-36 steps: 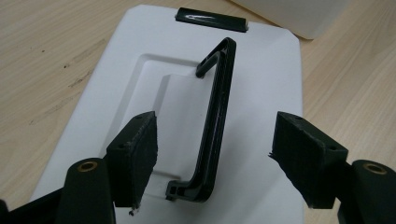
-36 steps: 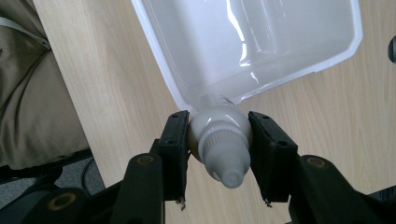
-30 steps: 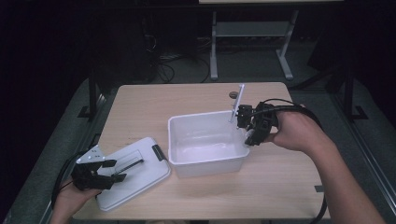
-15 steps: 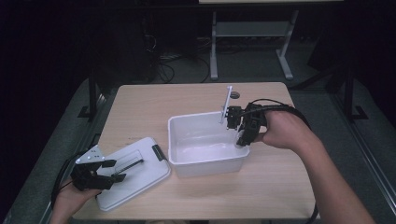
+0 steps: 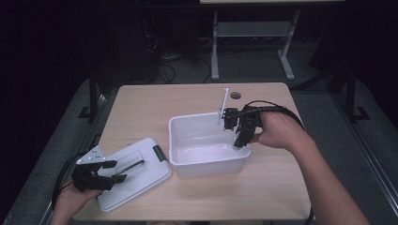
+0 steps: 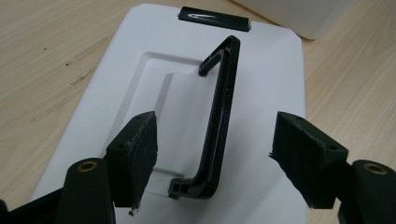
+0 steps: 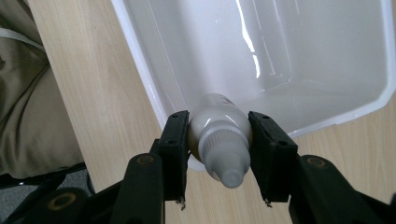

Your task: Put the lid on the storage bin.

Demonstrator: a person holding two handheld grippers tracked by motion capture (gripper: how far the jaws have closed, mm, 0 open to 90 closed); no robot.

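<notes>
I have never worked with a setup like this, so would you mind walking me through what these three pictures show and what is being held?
There is no robot here: a person sits at a wooden table and holds a hand-operated two-jaw gripper in each hand. The high view is taken from a fixed camera above, looking down on the table. The other two pictures come from small cameras riding on the grippers, looking along their black jaws.

On the table stand an open white plastic bin and, to its left, the bin's white lid lying flat, with a black handle.

The right gripper is shut on a small white squeeze bottle, held at the bin's near right edge, with its cap pointing back toward the camera. The left gripper hangs open over the lid, its jaws either side of the handle without touching it.
</notes>
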